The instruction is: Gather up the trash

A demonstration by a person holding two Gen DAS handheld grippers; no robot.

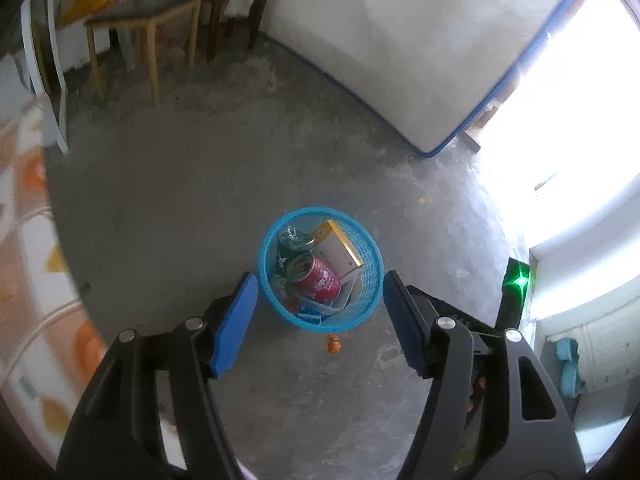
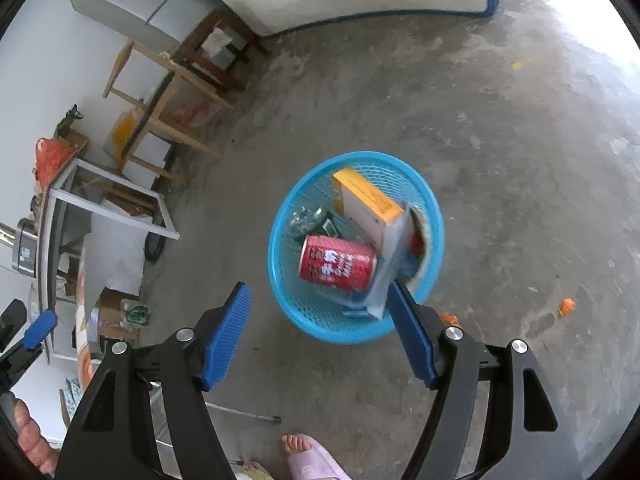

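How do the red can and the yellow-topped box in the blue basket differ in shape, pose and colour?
The red can is a cylinder; the yellow-topped box is flat-sided and rectangular. The can lies on its side, its open end showing in the left wrist view; the box leans tilted against the basket wall. The can is red with white print; the box is pale with a yellow face. Both sit inside the basket, close together, below both open tools.
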